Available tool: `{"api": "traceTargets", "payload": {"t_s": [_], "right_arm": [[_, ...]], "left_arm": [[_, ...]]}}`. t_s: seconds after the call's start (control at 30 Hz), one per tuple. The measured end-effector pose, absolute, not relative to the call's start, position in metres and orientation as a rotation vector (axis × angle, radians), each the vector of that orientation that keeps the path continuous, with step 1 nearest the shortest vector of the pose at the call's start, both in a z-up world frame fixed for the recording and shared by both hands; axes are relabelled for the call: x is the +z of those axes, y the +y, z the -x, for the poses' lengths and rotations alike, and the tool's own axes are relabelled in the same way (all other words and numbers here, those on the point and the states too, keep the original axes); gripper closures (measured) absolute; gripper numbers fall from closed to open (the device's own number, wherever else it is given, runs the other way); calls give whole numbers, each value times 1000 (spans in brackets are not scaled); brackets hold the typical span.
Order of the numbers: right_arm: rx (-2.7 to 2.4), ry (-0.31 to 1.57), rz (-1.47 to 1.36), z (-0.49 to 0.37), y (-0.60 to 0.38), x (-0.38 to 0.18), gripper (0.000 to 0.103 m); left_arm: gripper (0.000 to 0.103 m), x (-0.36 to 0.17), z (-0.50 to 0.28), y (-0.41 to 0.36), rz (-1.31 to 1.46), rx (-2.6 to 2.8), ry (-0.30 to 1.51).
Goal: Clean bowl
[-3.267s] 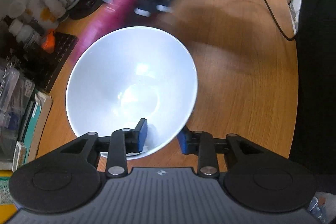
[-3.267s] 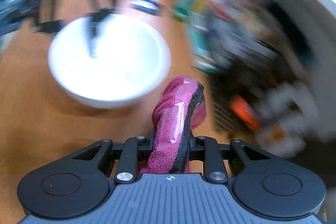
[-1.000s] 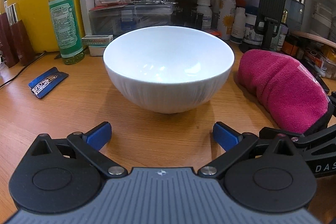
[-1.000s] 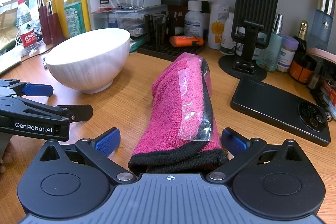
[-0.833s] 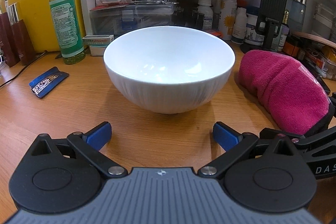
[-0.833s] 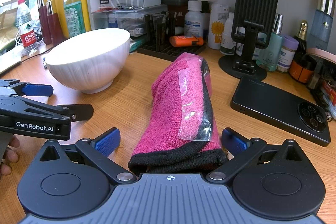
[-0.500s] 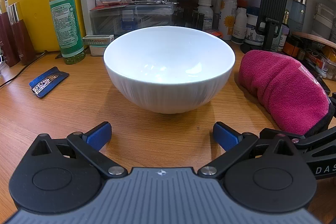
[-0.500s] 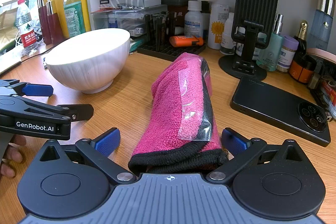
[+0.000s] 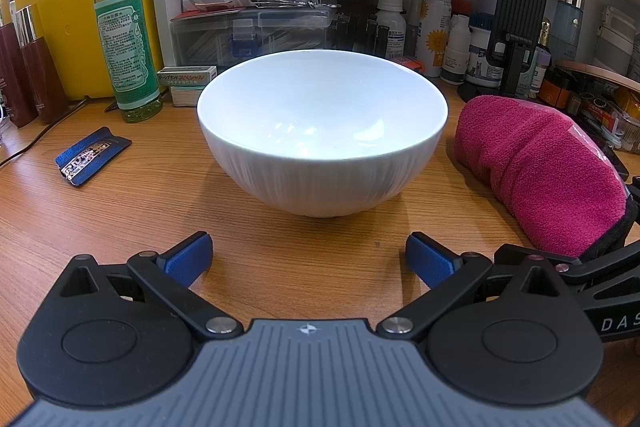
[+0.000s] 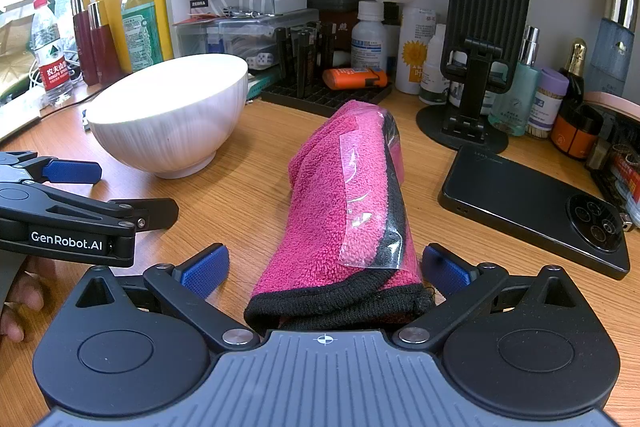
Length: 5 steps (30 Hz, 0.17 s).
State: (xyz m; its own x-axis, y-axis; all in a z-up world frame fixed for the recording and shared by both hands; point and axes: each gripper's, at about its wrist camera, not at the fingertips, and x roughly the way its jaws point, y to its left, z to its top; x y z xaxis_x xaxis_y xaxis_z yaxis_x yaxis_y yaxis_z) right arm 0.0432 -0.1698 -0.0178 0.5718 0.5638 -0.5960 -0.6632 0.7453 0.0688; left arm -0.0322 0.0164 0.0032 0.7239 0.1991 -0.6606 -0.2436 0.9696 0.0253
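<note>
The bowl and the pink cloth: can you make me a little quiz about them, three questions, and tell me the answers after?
1. True or false: the white bowl stands upright on the wooden desk.
2. Which gripper has the pink cloth lying between its open fingers: A left, B right?
3. Fill in: the black phone lies flat to the ____ of the cloth in the right wrist view.

Key: 1 true. 2 B, the right gripper; the left gripper is open on nothing. 3 right.
</note>
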Motion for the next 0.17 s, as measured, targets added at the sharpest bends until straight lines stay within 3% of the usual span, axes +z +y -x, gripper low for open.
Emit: {"api": "traceTargets", "payload": {"t_s": [0.17], "right_arm": [[724, 636, 169, -43, -170, -18, 0]], "left_arm": [[0, 3, 32, 16, 66, 244, 721]]}}
